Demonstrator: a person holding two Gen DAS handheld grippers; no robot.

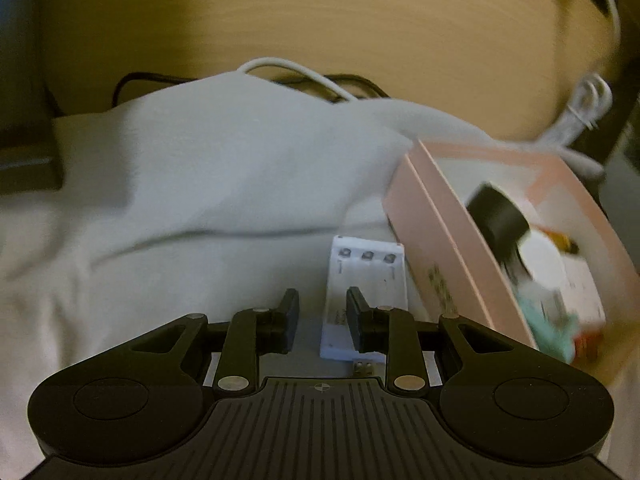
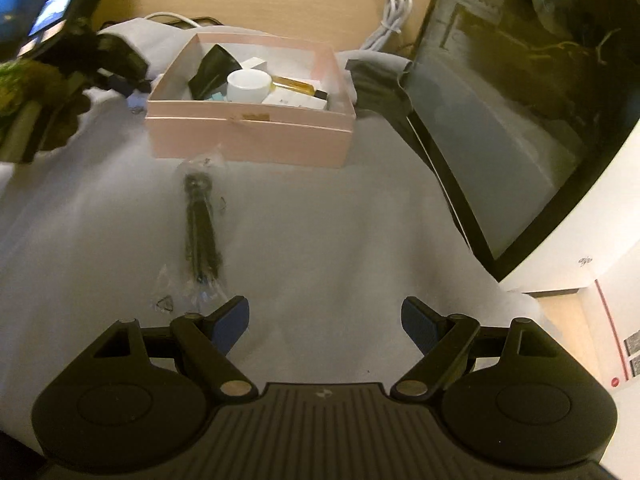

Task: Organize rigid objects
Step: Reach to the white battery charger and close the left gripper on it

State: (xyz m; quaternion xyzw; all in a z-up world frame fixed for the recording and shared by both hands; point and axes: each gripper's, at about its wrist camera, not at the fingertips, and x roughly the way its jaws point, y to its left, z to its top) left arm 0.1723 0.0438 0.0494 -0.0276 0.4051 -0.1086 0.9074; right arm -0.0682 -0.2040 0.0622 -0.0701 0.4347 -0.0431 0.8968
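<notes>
Left wrist view: the left gripper, jaws narrowly apart and gripping nothing, sits beside the white battery charger lying against the pink box; closing off-centre could shove it away.

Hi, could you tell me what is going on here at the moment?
A person with a gripper in each hand is tidying small items into a pink box on a white cloth. The left gripper is over a white battery charger beside the box, jaws partly open, not gripping it. The right gripper is wide open and empty, near a bagged black tool in front of the box. Several items already lie inside.
</notes>
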